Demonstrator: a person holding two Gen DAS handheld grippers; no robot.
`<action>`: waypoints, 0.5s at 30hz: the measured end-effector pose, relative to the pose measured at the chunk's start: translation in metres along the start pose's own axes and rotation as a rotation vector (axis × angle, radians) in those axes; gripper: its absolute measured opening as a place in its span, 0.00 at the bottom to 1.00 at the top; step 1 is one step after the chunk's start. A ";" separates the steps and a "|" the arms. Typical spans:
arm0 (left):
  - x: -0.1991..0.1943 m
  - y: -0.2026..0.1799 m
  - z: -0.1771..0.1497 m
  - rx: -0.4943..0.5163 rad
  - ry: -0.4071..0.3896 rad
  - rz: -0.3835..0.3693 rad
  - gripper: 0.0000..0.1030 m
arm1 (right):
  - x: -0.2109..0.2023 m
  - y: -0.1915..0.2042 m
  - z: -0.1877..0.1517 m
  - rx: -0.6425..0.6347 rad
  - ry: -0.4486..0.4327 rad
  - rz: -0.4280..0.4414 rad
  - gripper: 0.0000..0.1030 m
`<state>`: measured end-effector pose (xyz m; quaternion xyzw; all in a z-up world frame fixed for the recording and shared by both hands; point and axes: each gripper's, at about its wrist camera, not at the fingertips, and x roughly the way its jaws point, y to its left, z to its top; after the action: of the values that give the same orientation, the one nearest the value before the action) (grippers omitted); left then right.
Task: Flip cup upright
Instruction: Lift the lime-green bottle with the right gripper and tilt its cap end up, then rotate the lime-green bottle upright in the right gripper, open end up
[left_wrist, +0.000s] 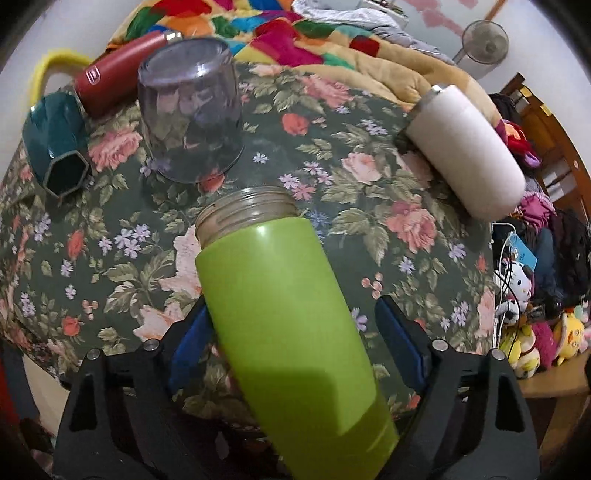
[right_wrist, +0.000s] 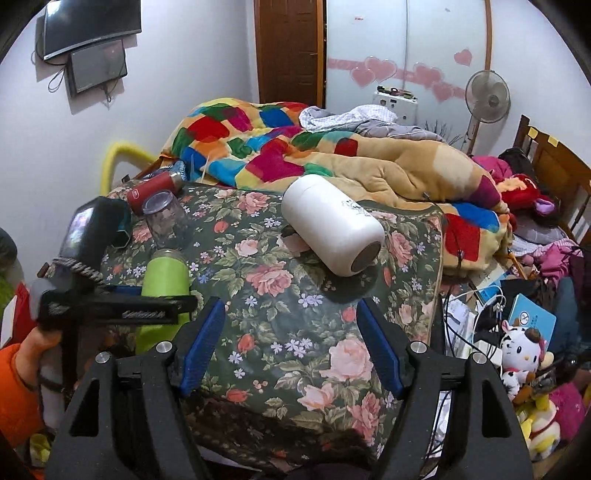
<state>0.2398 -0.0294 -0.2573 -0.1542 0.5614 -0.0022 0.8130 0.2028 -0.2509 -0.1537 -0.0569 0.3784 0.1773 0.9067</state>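
Between left claw (left_wrist: 295, 336) fingers: green cup (left_wrist: 291, 314).

A wooden door (right_wrist: 290, 51), a wall-mounted screen (right_wrist: 92, 26) and a standing fan (right_wrist: 487, 96) line pale walls.

Even indoor light is falling from above, so I am seeing soft shadows: one is pooling under the white flask (right_wrist: 332, 225), another is darkening the lower part of the green cup (left_wrist: 291, 325). A glossy streak is glinting near that cup's neck. Around it, edges are bowing and darkening into black corners.
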 end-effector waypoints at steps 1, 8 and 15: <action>0.003 0.001 0.002 -0.012 0.009 0.003 0.72 | -0.001 0.000 -0.002 0.003 0.000 0.001 0.69; 0.001 0.002 0.012 -0.047 0.007 -0.036 0.62 | -0.003 0.007 -0.010 0.004 0.010 0.008 0.69; -0.042 -0.024 0.013 0.063 -0.123 -0.033 0.61 | -0.006 0.008 -0.011 0.017 0.006 0.006 0.69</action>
<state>0.2403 -0.0413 -0.2088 -0.1379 0.5076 -0.0239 0.8502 0.1887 -0.2473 -0.1569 -0.0488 0.3829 0.1768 0.9054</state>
